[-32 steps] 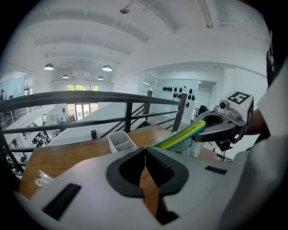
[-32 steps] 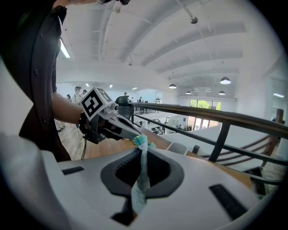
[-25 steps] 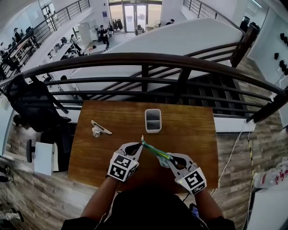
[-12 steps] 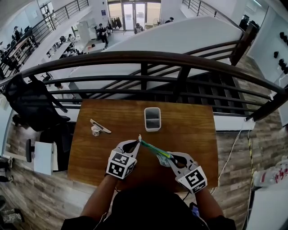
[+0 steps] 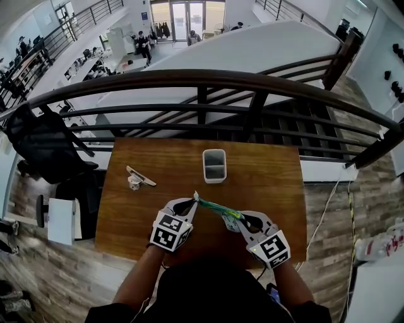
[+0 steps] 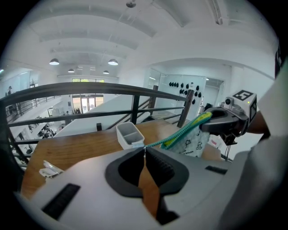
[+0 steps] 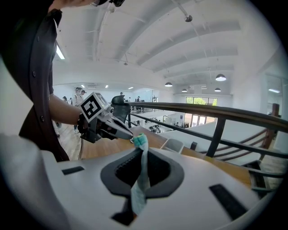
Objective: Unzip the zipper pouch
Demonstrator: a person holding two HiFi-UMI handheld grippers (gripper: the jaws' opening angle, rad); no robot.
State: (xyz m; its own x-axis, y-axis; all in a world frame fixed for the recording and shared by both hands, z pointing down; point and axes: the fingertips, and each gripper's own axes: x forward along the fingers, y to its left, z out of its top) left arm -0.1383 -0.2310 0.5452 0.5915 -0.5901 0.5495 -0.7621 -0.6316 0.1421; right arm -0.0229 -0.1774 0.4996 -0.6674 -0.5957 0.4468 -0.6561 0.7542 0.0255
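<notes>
Zipper pouch (image 5: 218,209) held taut, right tongs (image 5: 235,219) clenched on its end, left tongs (image 5: 194,200) apparently pinching the zipper pull (image 6: 144,148)

A brown wooden bench (image 5: 158,170) stands against a dark curved metal railing (image 5: 202,81) on a floor of grey-brown wood planks (image 5: 57,277), with a black office chair (image 5: 44,142) just off its left end. Beyond the railing the room drops to a lower level with rows of desks (image 5: 82,66) and ends in tall glass doors (image 5: 189,16) bright with daylight. Overhead, round lamps (image 6: 54,61) glow under a white arched ceiling (image 7: 202,40).
</notes>
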